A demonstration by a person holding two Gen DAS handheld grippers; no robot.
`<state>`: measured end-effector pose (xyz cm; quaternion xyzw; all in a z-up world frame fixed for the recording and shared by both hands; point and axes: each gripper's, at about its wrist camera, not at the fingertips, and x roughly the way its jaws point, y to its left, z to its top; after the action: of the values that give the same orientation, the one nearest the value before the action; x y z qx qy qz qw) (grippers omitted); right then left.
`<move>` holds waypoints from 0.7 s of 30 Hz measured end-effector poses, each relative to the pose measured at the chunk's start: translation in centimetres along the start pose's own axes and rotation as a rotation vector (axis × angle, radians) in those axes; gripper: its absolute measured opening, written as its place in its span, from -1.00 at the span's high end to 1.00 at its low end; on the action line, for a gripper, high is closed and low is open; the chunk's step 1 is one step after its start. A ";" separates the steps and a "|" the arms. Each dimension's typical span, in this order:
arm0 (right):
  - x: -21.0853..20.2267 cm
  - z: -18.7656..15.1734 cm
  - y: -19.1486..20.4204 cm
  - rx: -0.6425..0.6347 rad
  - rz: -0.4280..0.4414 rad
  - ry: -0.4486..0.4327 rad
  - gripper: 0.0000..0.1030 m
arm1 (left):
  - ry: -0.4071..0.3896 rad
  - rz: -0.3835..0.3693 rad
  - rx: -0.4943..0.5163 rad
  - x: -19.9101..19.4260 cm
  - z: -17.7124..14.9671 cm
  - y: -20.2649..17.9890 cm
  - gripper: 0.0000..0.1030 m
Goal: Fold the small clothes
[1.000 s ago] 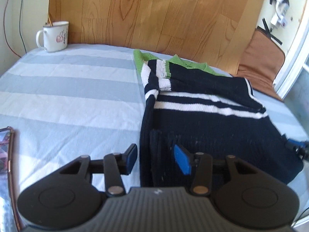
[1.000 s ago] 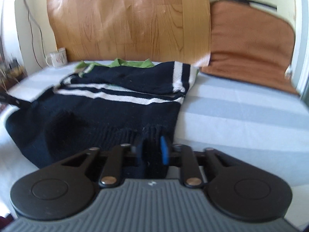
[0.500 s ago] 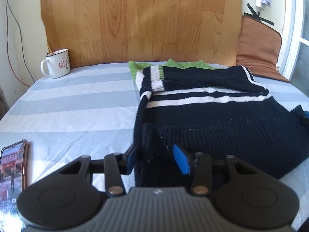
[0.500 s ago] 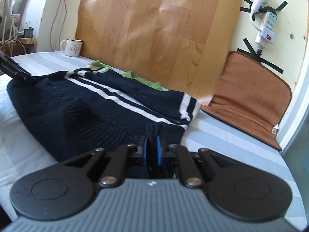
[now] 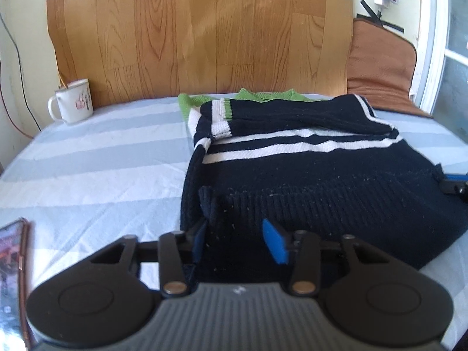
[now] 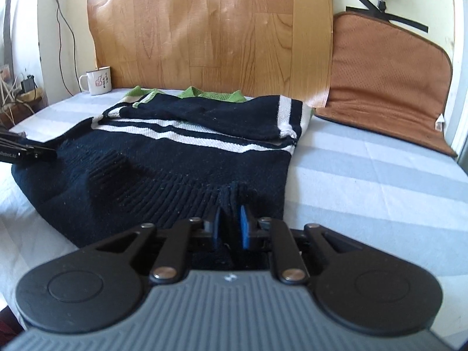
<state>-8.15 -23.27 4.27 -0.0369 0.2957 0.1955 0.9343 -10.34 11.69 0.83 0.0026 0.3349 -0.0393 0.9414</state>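
We've got the right gripper (image 6: 229, 228) angled down, clamped on the navy knitted sweater with white stripes (image 6: 175, 158) (ribbed hem); left gripper (image 5: 237, 241) has been closing around the hem, pads not yet pressing.

Striped bed (image 5: 102, 158) with sweater (image 5: 307, 181), mug (image 5: 74, 105), phone (image 5: 11, 263)

On my end the right gripper (image 6: 229, 226) is pinched down tight on the ribbed hem of the sweater (image 6: 181, 172), blue pads nearly meeting with a bunch of knit squeezed between them. It's angled down and sitting steady. The left gripper (image 5: 238, 241) is tilted down too, and its jaws have just been closing in around the hem corner. The fabric's between them, but the right-hand pad (image 5: 273, 241) stands clear of it with a visible gap, so that side hasn't got a real grip yet.
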 end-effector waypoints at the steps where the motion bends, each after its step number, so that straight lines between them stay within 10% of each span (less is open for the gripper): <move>1: -0.1 0.0 0.0 0.000 -0.001 -0.007 0.75 | -0.005 0.005 -0.005 -0.1 0.0 0.1 0.65; 16: -2.4 5.2 -3.3 0.125 -0.046 -0.311 0.77 | -0.156 0.002 -0.131 -1.4 4.0 2.7 0.83; 21: 2.2 4.9 -3.7 0.147 -0.105 -0.188 0.74 | -0.122 0.009 -0.160 1.3 5.0 3.7 0.81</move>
<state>-2.43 -25.02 6.85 0.0347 0.2181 0.1265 0.9671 -5.90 15.10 3.80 -0.0736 0.2788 -0.0082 0.9575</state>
